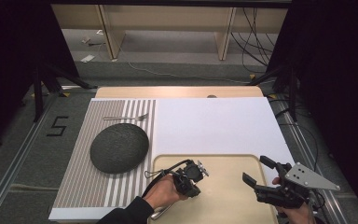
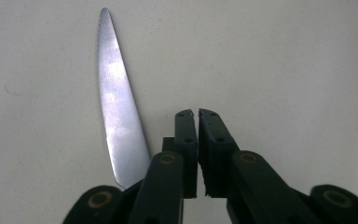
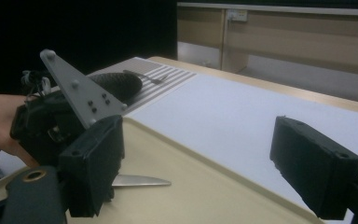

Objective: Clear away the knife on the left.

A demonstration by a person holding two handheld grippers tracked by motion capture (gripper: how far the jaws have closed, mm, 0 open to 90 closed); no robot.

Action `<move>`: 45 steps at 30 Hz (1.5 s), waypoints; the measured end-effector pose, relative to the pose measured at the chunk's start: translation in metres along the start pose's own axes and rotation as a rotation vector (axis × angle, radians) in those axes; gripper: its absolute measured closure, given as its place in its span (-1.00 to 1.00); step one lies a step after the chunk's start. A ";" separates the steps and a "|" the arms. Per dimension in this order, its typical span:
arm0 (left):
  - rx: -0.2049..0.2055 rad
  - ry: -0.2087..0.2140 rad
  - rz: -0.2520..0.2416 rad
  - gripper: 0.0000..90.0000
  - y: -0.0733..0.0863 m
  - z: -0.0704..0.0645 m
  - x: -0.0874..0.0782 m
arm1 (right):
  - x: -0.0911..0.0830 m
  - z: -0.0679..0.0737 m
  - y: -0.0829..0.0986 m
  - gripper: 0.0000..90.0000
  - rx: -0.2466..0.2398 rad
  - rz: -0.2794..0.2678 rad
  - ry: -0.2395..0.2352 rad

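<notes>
A table knife (image 2: 119, 116) lies flat on the beige tray (image 1: 228, 196), with its serrated blade just left of my left gripper's jaws. My left gripper (image 2: 196, 113) is shut with nothing between its pads, and it points down at the tray (image 2: 284, 70) beside the blade. In the high view a hand holds the left gripper (image 1: 189, 185) over the tray's left part. The knife's handle end (image 1: 157, 213) peeks out under that hand. My right gripper (image 1: 257, 171) hovers wide open over the tray's right side, empty. From the right gripper (image 3: 200, 144) I see the blade tip (image 3: 142, 180).
A dark round plate (image 1: 119, 147) sits on a striped placemat (image 1: 79, 177) at the left, with a fork (image 1: 126, 117) beyond it. A white mat (image 1: 214, 126) covers the middle and far side of the table. The tray's raised rim (image 3: 186, 154) runs between the grippers and the mat.
</notes>
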State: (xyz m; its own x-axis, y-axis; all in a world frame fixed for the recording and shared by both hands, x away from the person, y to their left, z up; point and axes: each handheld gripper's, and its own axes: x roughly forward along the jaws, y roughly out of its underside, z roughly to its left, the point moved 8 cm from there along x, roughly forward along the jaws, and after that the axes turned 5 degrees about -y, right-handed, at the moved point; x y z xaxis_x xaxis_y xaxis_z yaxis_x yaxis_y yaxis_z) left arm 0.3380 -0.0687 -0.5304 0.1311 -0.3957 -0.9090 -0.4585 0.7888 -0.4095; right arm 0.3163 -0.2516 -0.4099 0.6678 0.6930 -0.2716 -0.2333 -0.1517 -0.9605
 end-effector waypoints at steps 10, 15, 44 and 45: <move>-0.008 -0.040 -0.003 0.99 -0.002 0.006 0.004 | 0.000 0.001 0.000 -0.59 -0.001 0.000 -0.002; -0.035 -0.068 -0.006 1.00 -0.002 0.016 0.003 | 0.000 0.001 0.000 -0.59 0.000 0.001 -0.001; -0.131 -0.128 0.053 0.99 0.025 0.050 -0.013 | -0.001 0.001 0.000 -0.58 -0.003 0.001 -0.003; -0.138 -0.132 0.057 0.99 0.026 0.049 -0.013 | -0.001 0.001 0.000 -0.58 -0.003 0.000 -0.003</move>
State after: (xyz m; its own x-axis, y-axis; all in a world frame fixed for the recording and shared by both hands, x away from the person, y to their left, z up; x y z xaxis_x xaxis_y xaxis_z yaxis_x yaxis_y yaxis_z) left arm 0.3675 -0.0194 -0.5328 0.2111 -0.2803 -0.9364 -0.5834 0.7325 -0.3508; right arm 0.3151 -0.2513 -0.4095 0.6656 0.6951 -0.2718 -0.2312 -0.1543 -0.9606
